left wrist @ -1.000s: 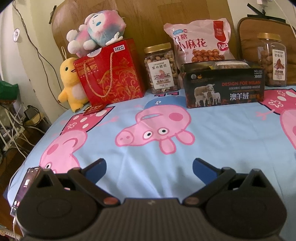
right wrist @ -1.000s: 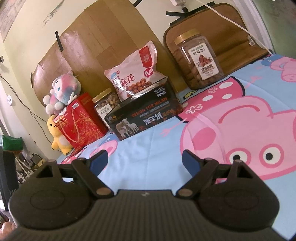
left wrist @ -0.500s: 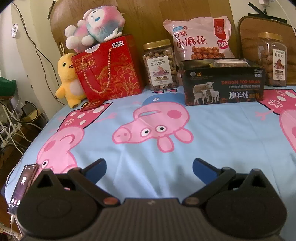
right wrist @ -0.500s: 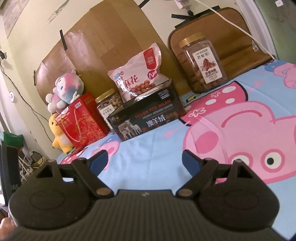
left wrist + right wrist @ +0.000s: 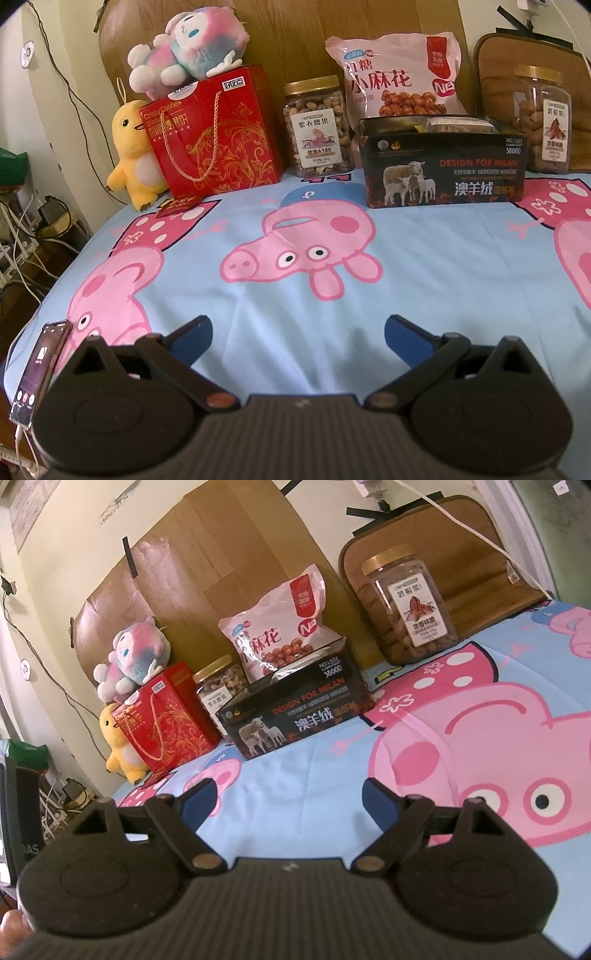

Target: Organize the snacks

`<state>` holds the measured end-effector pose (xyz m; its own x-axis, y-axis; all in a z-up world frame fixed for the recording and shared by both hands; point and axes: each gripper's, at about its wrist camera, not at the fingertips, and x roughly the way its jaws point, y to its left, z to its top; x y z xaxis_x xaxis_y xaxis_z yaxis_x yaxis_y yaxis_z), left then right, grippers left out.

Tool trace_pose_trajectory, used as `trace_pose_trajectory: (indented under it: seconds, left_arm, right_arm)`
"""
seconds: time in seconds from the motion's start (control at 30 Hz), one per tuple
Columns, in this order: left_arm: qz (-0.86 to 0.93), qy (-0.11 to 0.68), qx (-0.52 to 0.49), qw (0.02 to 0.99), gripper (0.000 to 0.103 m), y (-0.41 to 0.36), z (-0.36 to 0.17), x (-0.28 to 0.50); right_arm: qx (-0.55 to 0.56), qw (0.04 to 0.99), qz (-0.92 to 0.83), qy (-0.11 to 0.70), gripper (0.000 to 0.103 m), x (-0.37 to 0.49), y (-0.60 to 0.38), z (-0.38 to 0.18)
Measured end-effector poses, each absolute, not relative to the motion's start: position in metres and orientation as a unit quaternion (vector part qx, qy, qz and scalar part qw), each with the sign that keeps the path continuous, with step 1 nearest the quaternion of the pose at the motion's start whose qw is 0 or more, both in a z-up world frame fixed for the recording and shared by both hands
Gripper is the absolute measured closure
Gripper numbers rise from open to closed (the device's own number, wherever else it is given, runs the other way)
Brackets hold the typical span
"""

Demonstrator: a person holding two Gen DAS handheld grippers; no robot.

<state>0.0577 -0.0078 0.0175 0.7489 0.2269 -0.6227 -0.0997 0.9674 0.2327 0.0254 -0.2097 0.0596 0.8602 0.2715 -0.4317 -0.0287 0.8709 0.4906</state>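
Note:
A black open box (image 5: 441,164) (image 5: 295,712) holding wrapped snacks stands at the back of the bed. Behind it leans a pink snack bag (image 5: 400,79) (image 5: 277,631). A nut jar (image 5: 317,127) (image 5: 219,696) stands to its left and a second jar (image 5: 543,120) (image 5: 410,605) to its right. A red gift box (image 5: 214,134) (image 5: 164,720) stands further left. My left gripper (image 5: 297,332) is open and empty above the sheet. My right gripper (image 5: 290,799) is open and empty, well short of the box.
A pink-blue plush (image 5: 188,40) lies on the red box and a yellow duck plush (image 5: 133,151) stands beside it. A phone (image 5: 38,373) with a cable lies at the bed's left edge. Cables and clutter (image 5: 22,229) lie on the floor left. A brown cushion (image 5: 476,550) leans behind the right jar.
Both grippers have drawn back and lifted slightly, so the snacks look a little farther and lower. Both stay open. No object has moved.

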Motion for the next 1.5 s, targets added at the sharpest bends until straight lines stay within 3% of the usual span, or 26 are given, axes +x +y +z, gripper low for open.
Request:
trace_pose_trajectory:
  seconds: [1.5]
  left_arm:
    - [0.073,0.362,0.064,0.927,0.000,-0.0063,0.0161,0.0554]
  right_arm:
    - [0.242,0.934,0.080,0.252,0.016,0.0229,-0.2088,0.0596]
